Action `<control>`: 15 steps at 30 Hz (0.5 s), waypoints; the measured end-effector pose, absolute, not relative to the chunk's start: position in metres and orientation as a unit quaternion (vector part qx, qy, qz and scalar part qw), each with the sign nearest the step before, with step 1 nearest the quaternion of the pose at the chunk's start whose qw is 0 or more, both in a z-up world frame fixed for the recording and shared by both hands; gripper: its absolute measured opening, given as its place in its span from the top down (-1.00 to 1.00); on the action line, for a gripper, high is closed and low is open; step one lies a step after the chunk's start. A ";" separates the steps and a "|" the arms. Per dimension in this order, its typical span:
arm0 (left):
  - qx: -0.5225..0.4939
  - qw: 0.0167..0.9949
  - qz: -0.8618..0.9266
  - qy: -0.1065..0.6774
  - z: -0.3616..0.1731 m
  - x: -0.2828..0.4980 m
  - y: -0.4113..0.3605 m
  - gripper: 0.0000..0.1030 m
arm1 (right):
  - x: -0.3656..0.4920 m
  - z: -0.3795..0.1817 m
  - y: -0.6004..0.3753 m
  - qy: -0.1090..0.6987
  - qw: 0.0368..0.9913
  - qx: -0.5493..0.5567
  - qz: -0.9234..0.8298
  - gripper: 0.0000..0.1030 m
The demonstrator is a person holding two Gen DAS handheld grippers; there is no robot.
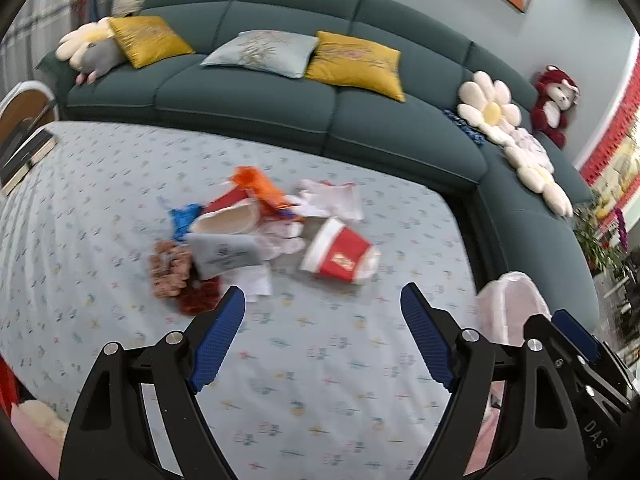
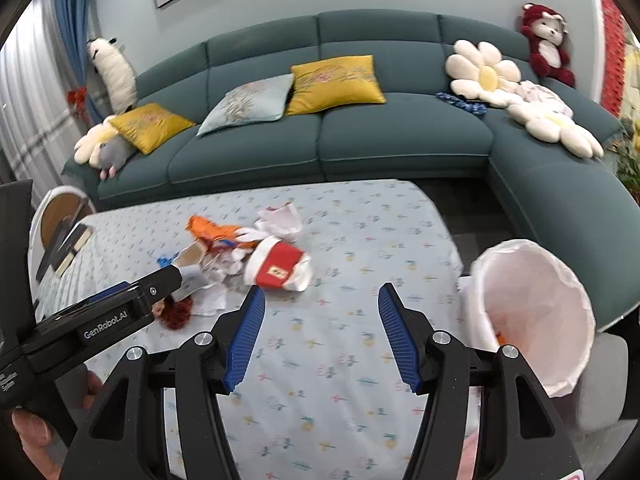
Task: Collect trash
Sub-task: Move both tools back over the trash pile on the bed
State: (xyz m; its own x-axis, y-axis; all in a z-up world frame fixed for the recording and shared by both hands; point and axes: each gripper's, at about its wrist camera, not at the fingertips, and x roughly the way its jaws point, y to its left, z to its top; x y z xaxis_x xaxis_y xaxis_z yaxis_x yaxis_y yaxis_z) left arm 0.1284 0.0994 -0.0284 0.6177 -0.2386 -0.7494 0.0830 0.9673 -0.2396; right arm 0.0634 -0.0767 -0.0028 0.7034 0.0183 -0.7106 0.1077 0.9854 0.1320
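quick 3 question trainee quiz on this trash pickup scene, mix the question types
1. True or false: the red paper cup stands upright on the table.
2. Multiple choice: the white-lined bin is at the table's A) far-left corner B) right edge C) centre.
3. Fill in: both the left gripper and the right gripper have jaws that are ____ and hold nothing.

Key: 1 false, it lies on its side; 2 B; 3 open.
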 end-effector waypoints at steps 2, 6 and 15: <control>-0.096 0.893 -0.079 0.432 -0.034 0.131 0.116 -0.48 | 0.067 -0.006 -0.064 0.388 0.918 0.076 -0.017 -0.13; -0.106 0.890 -0.064 0.438 -0.044 0.136 0.143 -0.48 | 0.076 -0.014 -0.040 0.398 0.915 0.067 -0.004 -0.13; -0.121 0.879 -0.029 0.461 -0.077 0.146 0.193 -0.48 | 0.097 -0.037 0.007 0.423 0.904 0.048 0.024 -0.13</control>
